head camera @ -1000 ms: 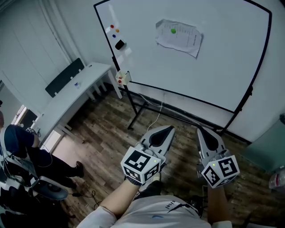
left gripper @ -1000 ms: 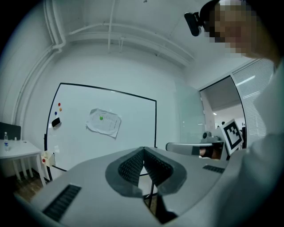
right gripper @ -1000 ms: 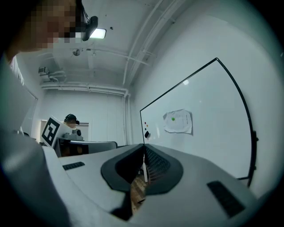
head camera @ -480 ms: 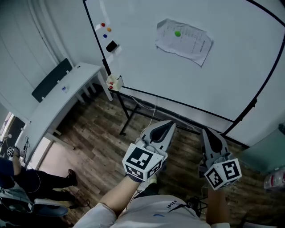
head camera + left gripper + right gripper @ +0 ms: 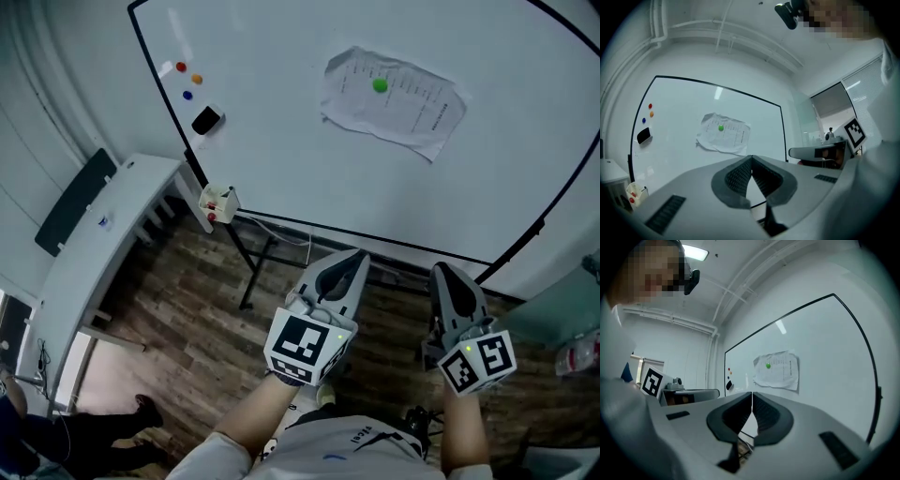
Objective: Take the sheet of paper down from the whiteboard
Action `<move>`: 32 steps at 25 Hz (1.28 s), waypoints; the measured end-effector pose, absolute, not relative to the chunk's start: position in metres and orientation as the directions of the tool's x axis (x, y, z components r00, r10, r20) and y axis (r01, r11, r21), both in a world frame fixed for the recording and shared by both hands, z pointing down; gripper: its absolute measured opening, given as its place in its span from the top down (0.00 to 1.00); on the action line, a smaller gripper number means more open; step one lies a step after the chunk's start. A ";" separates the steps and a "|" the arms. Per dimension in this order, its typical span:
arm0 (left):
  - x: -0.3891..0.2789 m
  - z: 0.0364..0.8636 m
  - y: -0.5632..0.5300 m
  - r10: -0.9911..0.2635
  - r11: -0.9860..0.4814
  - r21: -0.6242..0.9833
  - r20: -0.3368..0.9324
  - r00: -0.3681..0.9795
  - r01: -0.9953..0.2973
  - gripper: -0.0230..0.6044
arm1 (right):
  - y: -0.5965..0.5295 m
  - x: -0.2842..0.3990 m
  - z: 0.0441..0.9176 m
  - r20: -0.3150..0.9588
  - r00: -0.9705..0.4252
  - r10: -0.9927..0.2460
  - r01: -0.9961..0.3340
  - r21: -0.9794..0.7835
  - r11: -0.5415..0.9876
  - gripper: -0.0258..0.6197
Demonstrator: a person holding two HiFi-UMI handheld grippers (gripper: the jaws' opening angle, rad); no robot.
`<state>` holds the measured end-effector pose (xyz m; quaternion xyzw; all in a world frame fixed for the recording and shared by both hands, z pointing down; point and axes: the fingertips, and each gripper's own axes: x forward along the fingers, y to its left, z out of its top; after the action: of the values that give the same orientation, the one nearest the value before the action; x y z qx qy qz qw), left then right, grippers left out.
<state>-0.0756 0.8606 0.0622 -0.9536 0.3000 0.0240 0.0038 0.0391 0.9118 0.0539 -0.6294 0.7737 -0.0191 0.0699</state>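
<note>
**Whiteboard (image 5: 281, 159) with paper (image 5: 394, 98) pinned on it; left gripper (image 5: 354, 255) and right gripper (image 5: 441, 272) well short of it.**

Seen from the head view, by size:
- Whiteboard: on a black-framed stand, filling the top.
- Wood floor (image 5: 187, 309): under the stand.
- White surface (image 5: 84, 281): at 9 o'clock, beside the board's left edge.
- Paper: crumpled and printed, at 1 o'clock on the board, 12 o'clock of both grippers and apart from them.
- Grippers: side by side at 6 o'clock, pointing toward the board. Each one's fingers are pressed together with nothing between them.
- Small box (image 5: 217, 202): at the board's lower-left corner.
- Black eraser (image 5: 205, 120): at 9 o'clock of the paper.
- Green magnet (image 5: 379, 85): on the paper's upper part.
</note>
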 end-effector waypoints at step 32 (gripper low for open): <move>0.044 -0.025 0.625 -0.728 -0.648 -0.119 -0.193 0.658 -0.752 0.82 | 0.688 0.203 -0.016 -0.214 -0.174 -0.961 -0.984 0.007 0.176 0.82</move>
<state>0.0436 0.6246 -0.0247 -0.9055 0.4087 0.0641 0.0945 0.2027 0.6885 -0.0163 -0.6378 0.7627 0.0715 0.0804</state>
